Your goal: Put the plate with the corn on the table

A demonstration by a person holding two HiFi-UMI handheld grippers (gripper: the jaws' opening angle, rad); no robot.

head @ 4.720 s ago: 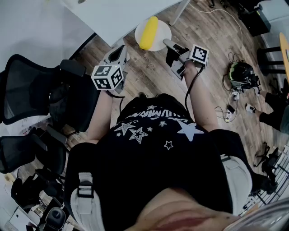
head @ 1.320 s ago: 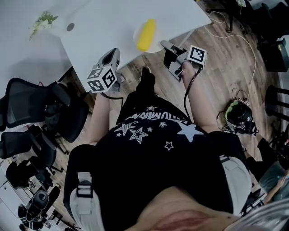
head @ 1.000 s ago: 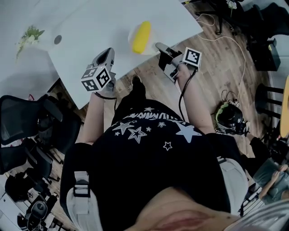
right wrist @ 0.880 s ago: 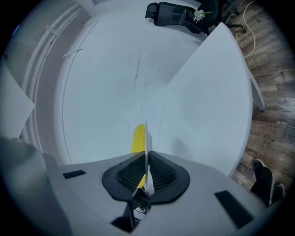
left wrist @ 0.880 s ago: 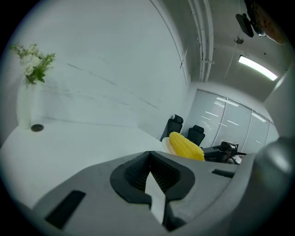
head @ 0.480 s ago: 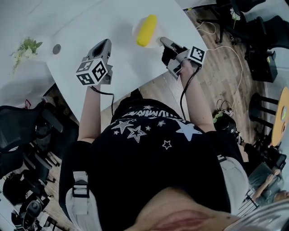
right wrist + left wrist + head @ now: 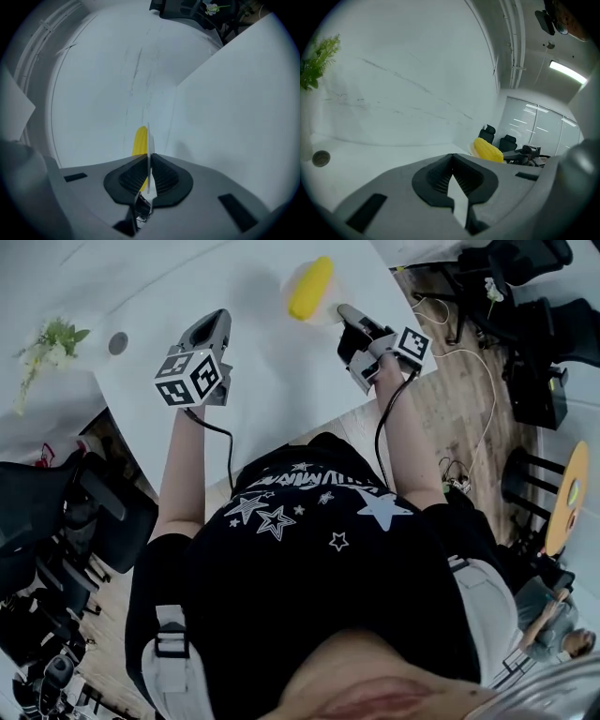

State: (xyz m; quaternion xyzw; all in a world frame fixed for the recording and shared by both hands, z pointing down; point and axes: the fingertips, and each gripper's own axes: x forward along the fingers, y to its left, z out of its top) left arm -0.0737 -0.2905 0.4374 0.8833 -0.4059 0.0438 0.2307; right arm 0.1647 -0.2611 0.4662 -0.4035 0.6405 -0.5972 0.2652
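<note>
A yellow corn cob (image 7: 311, 287) lies on a pale round plate (image 7: 325, 306) over the far part of the white table (image 7: 253, 381). My right gripper (image 7: 343, 311) is shut on the plate's near rim. In the right gripper view the plate (image 7: 148, 140) runs edge-on between the jaws of my right gripper (image 7: 149, 159), with the corn (image 7: 140, 139) behind it. I cannot tell whether the plate touches the table. My left gripper (image 7: 217, 320) hovers over the table to the plate's left, shut and empty. From my left gripper (image 7: 452, 157), the corn (image 7: 488, 150) shows ahead to the right.
A green sprig (image 7: 42, 343) and a round cable hole (image 7: 117, 343) sit at the table's left side. Black office chairs (image 7: 56, 512) stand left of the person, with more chairs (image 7: 525, 268) and cables on the wood floor at the right. The table's near edge runs just ahead of the person's body.
The person has walked up to the table. The plate with the corn, held by the right gripper, went from over the floor to over the tabletop. The left gripper also came over the table.
</note>
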